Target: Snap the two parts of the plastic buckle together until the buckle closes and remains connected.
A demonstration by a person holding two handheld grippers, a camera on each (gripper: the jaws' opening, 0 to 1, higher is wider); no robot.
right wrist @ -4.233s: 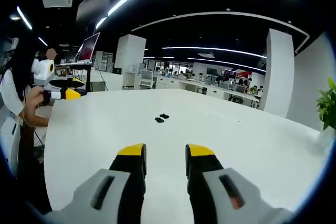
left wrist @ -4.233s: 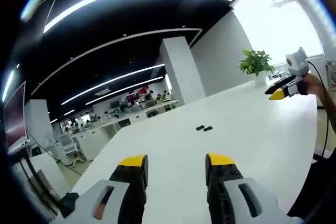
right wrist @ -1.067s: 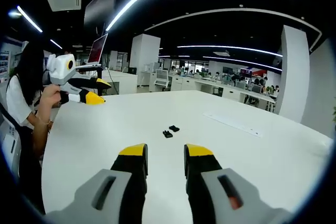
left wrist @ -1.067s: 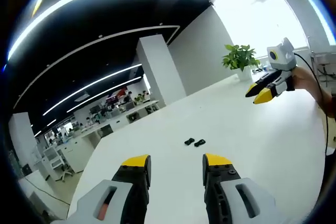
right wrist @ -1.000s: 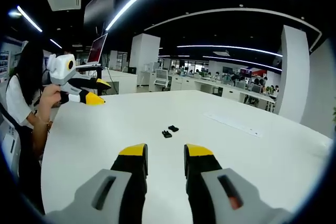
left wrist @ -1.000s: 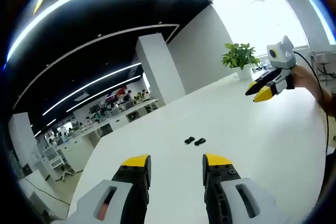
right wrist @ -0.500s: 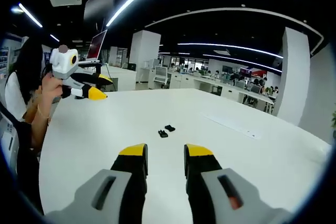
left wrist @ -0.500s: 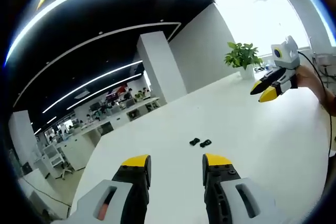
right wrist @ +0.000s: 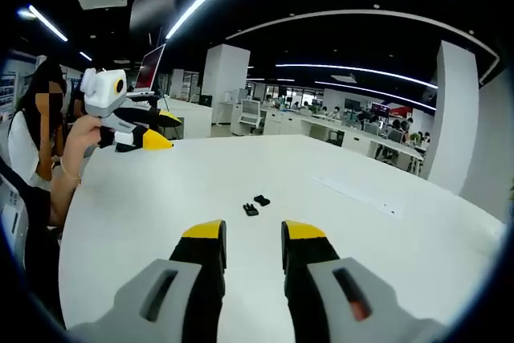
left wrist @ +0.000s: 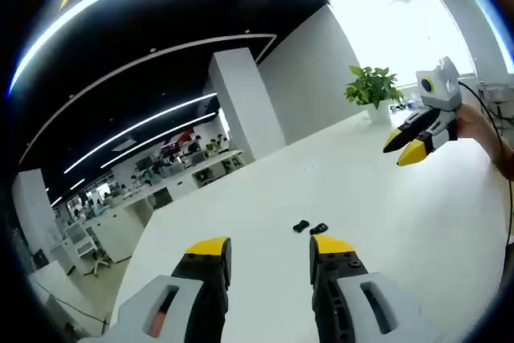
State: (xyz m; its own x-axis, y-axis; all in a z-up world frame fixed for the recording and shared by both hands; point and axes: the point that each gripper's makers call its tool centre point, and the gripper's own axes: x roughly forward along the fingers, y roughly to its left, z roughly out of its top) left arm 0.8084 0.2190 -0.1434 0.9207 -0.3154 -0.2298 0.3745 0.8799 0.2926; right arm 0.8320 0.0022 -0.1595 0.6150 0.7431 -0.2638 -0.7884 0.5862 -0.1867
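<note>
Two black buckle halves lie apart on a wide white table, both hand-held grippers raised above it with nothing in them.

In the left gripper view the left gripper (left wrist: 270,248) has its yellow-tipped jaws spread, and the two buckle parts (left wrist: 309,227) lie close side by side, not joined, just beyond the tips. The right gripper (left wrist: 406,149) hangs over the table (left wrist: 385,214) near a potted plant (left wrist: 372,87) at the far edge. In the right gripper view the right gripper (right wrist: 253,234) also has its jaws parted; the buckle parts (right wrist: 255,204) sit mid-table with bare surface all round. The left gripper (right wrist: 148,138) is held near the table's left edge. No writing is legible.
</note>
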